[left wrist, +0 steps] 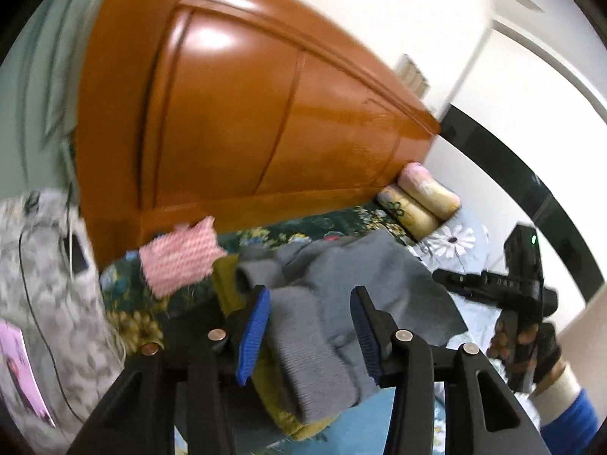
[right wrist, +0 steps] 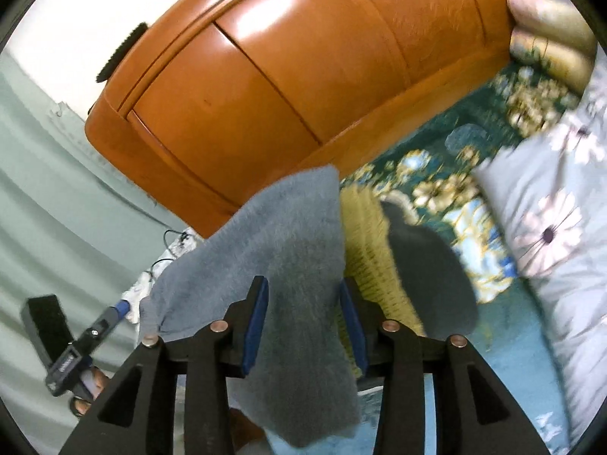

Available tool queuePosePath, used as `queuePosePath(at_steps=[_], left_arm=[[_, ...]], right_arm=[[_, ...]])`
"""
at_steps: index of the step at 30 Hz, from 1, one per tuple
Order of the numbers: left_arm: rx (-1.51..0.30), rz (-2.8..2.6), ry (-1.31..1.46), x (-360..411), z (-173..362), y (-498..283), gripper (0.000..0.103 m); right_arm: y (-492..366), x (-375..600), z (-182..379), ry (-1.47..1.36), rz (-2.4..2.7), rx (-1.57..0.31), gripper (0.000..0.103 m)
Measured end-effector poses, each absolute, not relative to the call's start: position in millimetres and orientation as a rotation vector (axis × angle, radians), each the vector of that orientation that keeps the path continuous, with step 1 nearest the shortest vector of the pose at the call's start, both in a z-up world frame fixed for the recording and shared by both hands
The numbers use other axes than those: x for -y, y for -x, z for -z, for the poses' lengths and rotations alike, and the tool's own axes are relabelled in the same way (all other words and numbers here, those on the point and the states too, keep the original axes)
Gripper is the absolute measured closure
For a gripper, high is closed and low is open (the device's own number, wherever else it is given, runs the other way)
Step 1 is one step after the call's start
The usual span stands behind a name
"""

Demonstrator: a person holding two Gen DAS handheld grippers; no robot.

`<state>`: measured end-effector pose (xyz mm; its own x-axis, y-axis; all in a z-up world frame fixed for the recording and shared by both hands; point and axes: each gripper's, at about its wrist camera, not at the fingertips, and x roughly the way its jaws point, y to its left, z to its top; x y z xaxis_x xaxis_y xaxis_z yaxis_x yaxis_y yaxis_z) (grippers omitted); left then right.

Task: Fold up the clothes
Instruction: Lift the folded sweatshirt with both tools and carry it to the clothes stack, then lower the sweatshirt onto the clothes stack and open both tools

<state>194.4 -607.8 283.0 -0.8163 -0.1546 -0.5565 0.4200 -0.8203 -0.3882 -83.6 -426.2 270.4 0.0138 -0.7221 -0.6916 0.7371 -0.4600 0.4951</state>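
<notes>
The grey sweater (left wrist: 334, 303) is lying rumpled on the floral bed (left wrist: 125, 295), over a mustard knit (right wrist: 371, 246) and below the orange headboard (left wrist: 242, 113). The left gripper (left wrist: 311, 326) is hovering over it with jaws wide apart (blue pads bare). The right gripper (right wrist: 303, 322) is also gaping wide, grey cloth lying between its fingers, ungripped.

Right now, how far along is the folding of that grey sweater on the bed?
Barely started. Nothing looks folded: the grey sweater lies crumpled over a yellow garment. In hand: both grippers, left and right, are open with grey fabric between their fingers, no grip visible. Left: spreading and folding it, then the yellow piece and pink cloth.
</notes>
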Motion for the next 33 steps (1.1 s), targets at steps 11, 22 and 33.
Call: queuePosePath(at_steps=[11,22,33], left_arm=[[-0.709,2.612,-0.925,605,-244,-154,0.052],[-0.718,2.660,-0.859,592,-269,-166,0.046],[-0.650,2.651,-0.786,536,-265,-224,0.016]], right_arm=[[42,469,-270,-1.033,1.631,-0.167,0.062],[20,449,-276,-0.971,1.700,-0.154,0.062],[-88,370,-252,-0.842,1.784,-0.095,0.031]])
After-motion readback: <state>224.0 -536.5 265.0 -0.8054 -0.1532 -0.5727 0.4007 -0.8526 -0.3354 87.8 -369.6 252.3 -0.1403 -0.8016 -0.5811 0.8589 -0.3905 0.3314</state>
